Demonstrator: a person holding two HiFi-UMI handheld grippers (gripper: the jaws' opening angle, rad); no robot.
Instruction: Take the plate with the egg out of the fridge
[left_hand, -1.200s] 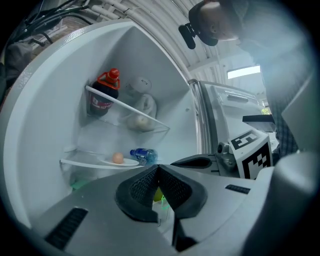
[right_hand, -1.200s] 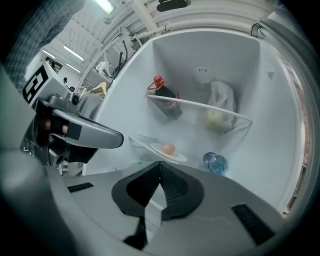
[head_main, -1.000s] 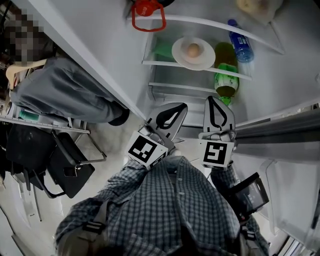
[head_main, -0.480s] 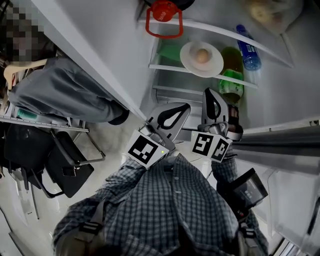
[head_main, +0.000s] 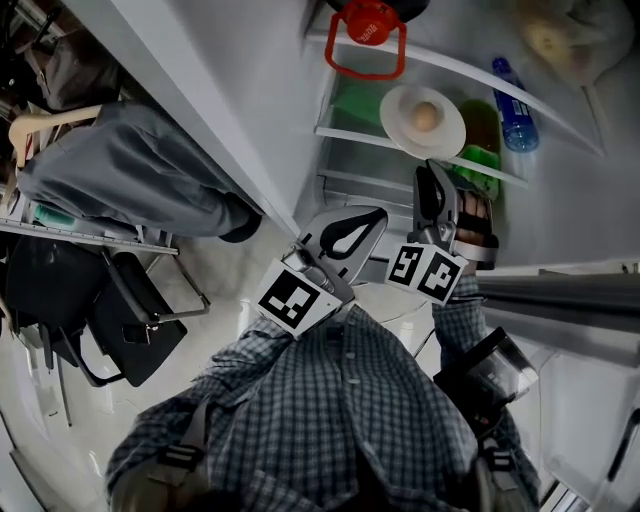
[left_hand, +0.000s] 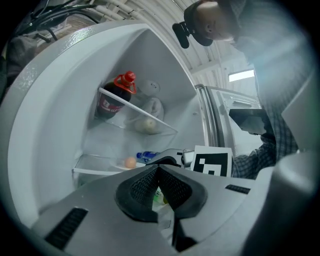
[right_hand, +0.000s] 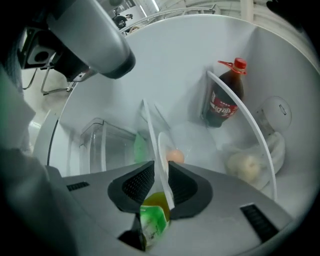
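The white plate (head_main: 422, 120) with a brown egg (head_main: 426, 116) sits on a glass shelf in the open fridge. My right gripper (head_main: 432, 178) is turned on its side just below the plate's near edge. In the right gripper view the plate's rim (right_hand: 163, 150) runs into the narrow gap between the open jaws of the right gripper (right_hand: 161, 172), and the egg (right_hand: 175, 156) lies just past them. My left gripper (head_main: 352, 232) hangs back outside the fridge, shut and empty; its pads meet in the left gripper (left_hand: 159, 172) view, where the egg (left_hand: 130, 162) shows far off.
A red-capped cola bottle (head_main: 367, 25) stands on the shelf above, beside a bagged item (right_hand: 245, 167). A green bottle (head_main: 482, 165) and a blue-capped bottle (head_main: 512, 95) flank the plate's right. A clear drawer (right_hand: 100, 145) lies below. A seated person's legs (head_main: 120, 180) are left.
My right gripper has moved forward into the fridge and rolled onto its side, up to the plate's near rim. The left gripper has barely moved.
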